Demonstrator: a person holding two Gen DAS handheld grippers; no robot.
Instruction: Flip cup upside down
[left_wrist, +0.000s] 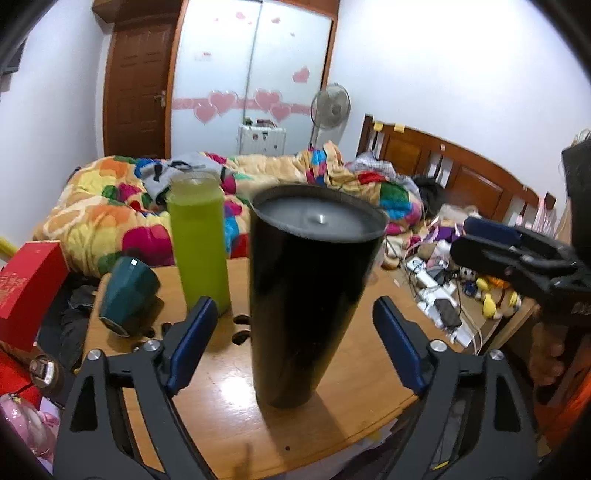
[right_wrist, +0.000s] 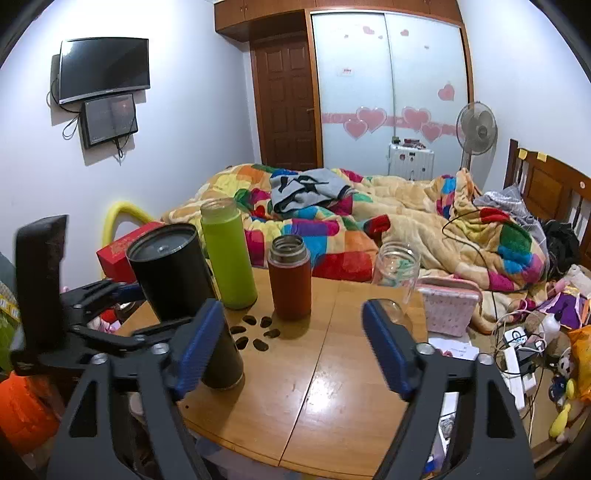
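1. We see the black cup (left_wrist: 306, 295) standing on the wooden table (left_wrist: 354, 391), its wide end up and its narrow end on the wood. The top face is a flat grey disc with a small nub in the middle, so it reads as the base, upside down.
2. Our left gripper (left_wrist: 295, 343) has its fingers spread wide, one on each side of the cup, and neither blue pad (left_wrist: 194, 341) touches it.
3. Our right gripper (right_wrist: 291, 347) is also spread wide and holds nothing; only bare table lies between its pads.
4. In the left view the right gripper shows at the right edge, well apart from the cup.
5. A green bottle (right_wrist: 229, 258) stands uncapped just behind the cup. Its sleeve is opaque and we cannot tell what is inside.
6. An orange flask (right_wrist: 290, 280) stands uncapped near the table's middle, beside a flower-shaped cutout (right_wrist: 255, 332) in the wood. Its inside looks dark; we cannot tell the contents.
7. A clear glass jar (right_wrist: 397, 275) stands upright at the table's far right, and it looks empty.
8. A teal mug (left_wrist: 127, 291) sits tilted at the table's left edge, in the left view only.
9. A pink box (right_wrist: 450, 306) sits just right of the jar.
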